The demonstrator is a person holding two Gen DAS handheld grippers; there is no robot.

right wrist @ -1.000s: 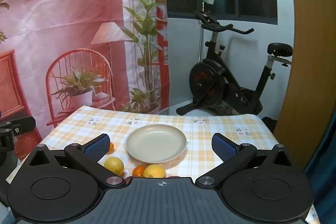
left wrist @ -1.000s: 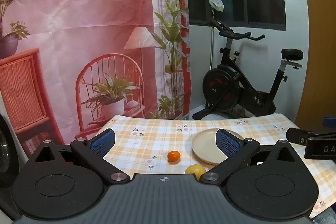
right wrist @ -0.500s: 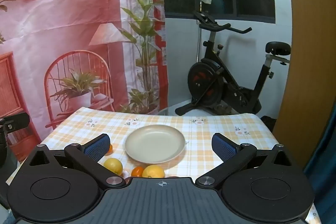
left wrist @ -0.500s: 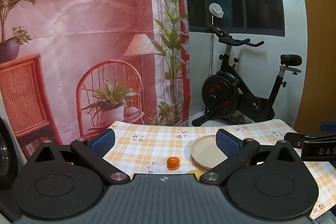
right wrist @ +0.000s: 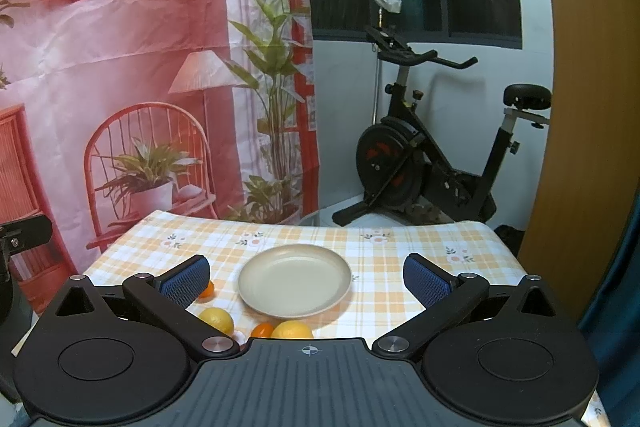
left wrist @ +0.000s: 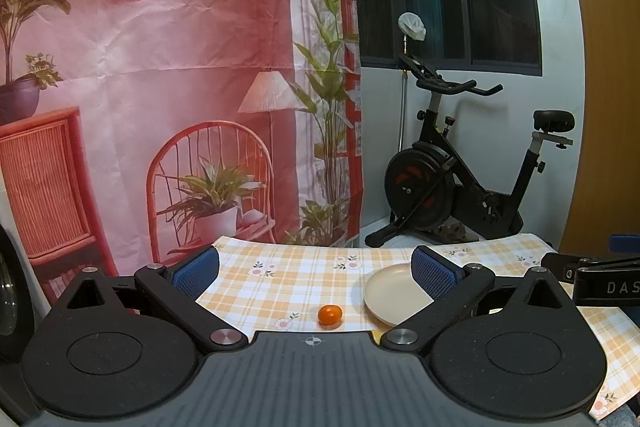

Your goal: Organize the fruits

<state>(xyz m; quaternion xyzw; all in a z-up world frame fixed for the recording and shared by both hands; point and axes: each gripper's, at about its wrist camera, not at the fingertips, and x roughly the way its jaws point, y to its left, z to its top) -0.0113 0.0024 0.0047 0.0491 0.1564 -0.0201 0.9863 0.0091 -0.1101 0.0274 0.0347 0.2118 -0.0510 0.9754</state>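
A cream plate [right wrist: 295, 279] lies empty in the middle of the checked tablecloth [right wrist: 400, 247]. In front of it in the right wrist view lie a yellow lemon [right wrist: 217, 319], a small orange fruit [right wrist: 262, 329] and a larger yellow-orange fruit [right wrist: 292, 329]; another small orange fruit [right wrist: 207, 289] peeks out behind the left finger. My right gripper [right wrist: 305, 277] is open and empty above the plate's near side. In the left wrist view a small orange fruit [left wrist: 329, 314] lies left of the plate [left wrist: 390, 294]. My left gripper [left wrist: 316, 273] is open and empty above the table's near edge.
An exercise bike [right wrist: 432, 155] stands behind the table. A printed red backdrop [left wrist: 160, 67] hangs at the back left. A wooden panel [right wrist: 580, 107] is at the right. The right gripper's body [left wrist: 600, 279] shows at the right edge of the left wrist view.
Both grippers have tilted upward and pulled back a little, so the table sits lower in both views. The yellow fruit in the left wrist view has dropped behind the gripper body. Nothing was grasped.
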